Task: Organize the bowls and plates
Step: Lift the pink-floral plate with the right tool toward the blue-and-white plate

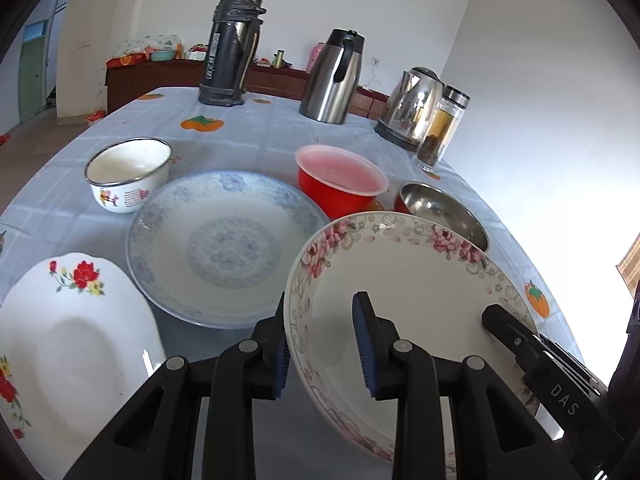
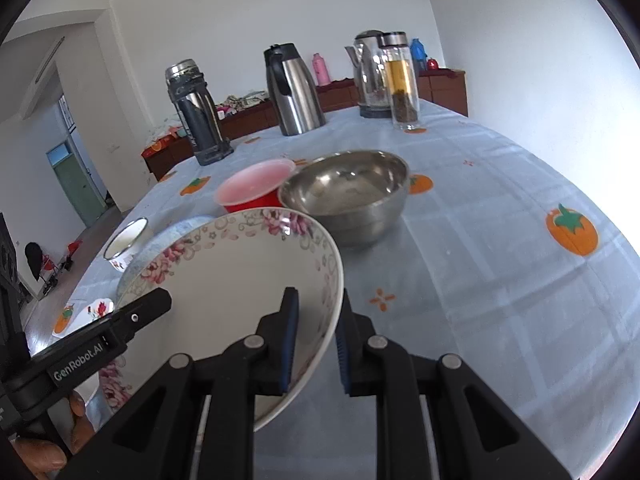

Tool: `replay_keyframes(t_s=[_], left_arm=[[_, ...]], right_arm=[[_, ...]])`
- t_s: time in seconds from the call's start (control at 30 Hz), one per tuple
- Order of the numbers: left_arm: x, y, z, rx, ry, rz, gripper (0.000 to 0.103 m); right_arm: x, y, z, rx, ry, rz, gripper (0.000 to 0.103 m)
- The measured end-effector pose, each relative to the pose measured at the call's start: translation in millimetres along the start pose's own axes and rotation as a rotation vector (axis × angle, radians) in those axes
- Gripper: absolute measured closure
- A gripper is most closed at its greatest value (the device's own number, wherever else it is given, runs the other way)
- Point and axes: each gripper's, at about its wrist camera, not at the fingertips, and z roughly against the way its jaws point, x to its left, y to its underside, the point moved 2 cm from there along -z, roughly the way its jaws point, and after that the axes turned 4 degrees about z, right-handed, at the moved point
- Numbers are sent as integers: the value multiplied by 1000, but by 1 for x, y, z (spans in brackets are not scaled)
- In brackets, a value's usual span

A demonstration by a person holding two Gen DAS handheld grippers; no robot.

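A pink-flowered plate [image 1: 404, 280] [image 2: 240, 272] is tilted above the table. My left gripper [image 1: 320, 344] straddles its left rim, one finger under, one inside, with a gap at the pads. My right gripper [image 2: 318, 336] straddles its right rim, and it shows in the left wrist view [image 1: 504, 324]. A blue-patterned plate [image 1: 228, 244] lies at the middle. A white plate with red flowers [image 1: 68, 344] lies at the left. An enamel bowl [image 1: 128, 174], a red bowl [image 1: 340, 180] and a steel bowl [image 2: 352, 196] stand behind.
A dark thermos [image 1: 232, 44], a steel jug [image 1: 332, 76], a kettle [image 1: 412, 108] and a glass tea bottle [image 1: 442, 128] stand along the far edge of the table [image 2: 480, 240]. A sideboard stands beyond it.
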Motion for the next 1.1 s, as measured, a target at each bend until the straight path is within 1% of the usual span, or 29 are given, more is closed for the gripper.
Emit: replay_keyframes(t_s=[0.23,0.37,0.57,0.77,0.87,1.0,1.1], left_arm=[[31,-21,3,-36,-57,25,72],[48,-29,-2,-38,-86,38,72],[72,-37,-14,-20,-132,55,72],[89,-46,-27,-2,-158,68,72],[98,-50,-33,25,-137,115,72],[98,-53,-36,31,-145,125,72],[100,-52,-40,49,-169,137,72]], right_arm=[[30,-15,-19,-3,-54,31,85],[47,-20,-34,5,-80,34,85],[64,-20,-58,43,-108,15,85],[76,-19,-77,81,-114,12,85],[81,-20,-84,82,-102,20,85],[80,-23,-93,94,-101,13,85],[79,-23,-97,110,-105,7,85]])
